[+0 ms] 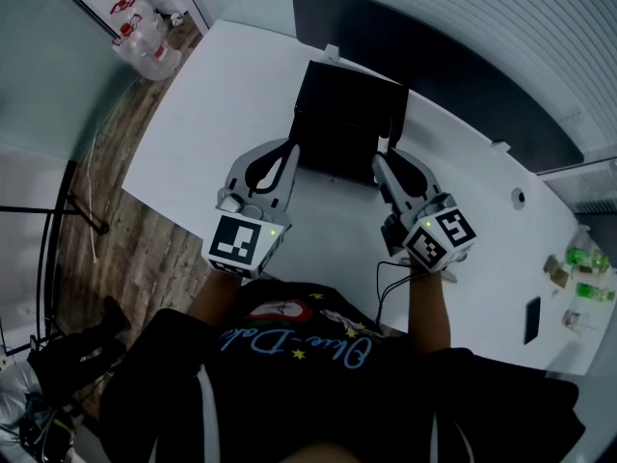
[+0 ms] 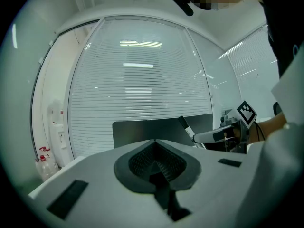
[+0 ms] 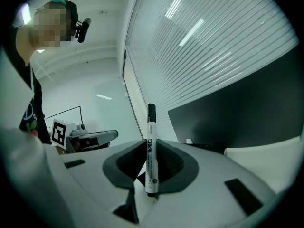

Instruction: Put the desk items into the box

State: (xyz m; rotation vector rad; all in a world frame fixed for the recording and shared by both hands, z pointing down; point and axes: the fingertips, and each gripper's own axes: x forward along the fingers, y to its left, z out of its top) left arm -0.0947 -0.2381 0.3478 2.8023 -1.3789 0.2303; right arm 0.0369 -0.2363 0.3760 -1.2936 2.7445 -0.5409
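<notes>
A black open box [image 1: 337, 114] stands on the white desk [image 1: 212, 114], straight ahead of both grippers. My right gripper [image 1: 384, 162] is shut on a white marker pen with a black cap [image 3: 151, 146]. The pen stands upright between its pads, cap end up. The left gripper view shows that pen [image 2: 186, 126] sticking up from the right gripper [image 2: 209, 136]. My left gripper [image 1: 289, 150] hovers at the box's near left corner. Its jaws [image 2: 156, 163] are shut with nothing between them. In the right gripper view the left gripper [image 3: 95, 137] shows at the left.
A long dark panel [image 1: 453, 61] runs along the desk's far side. Small green-capped bottles [image 1: 586, 258] and a dark flat phone-like thing [image 1: 532, 319] lie at the desk's right end. Bottles [image 1: 145, 41] stand on the wooden floor beyond the left edge.
</notes>
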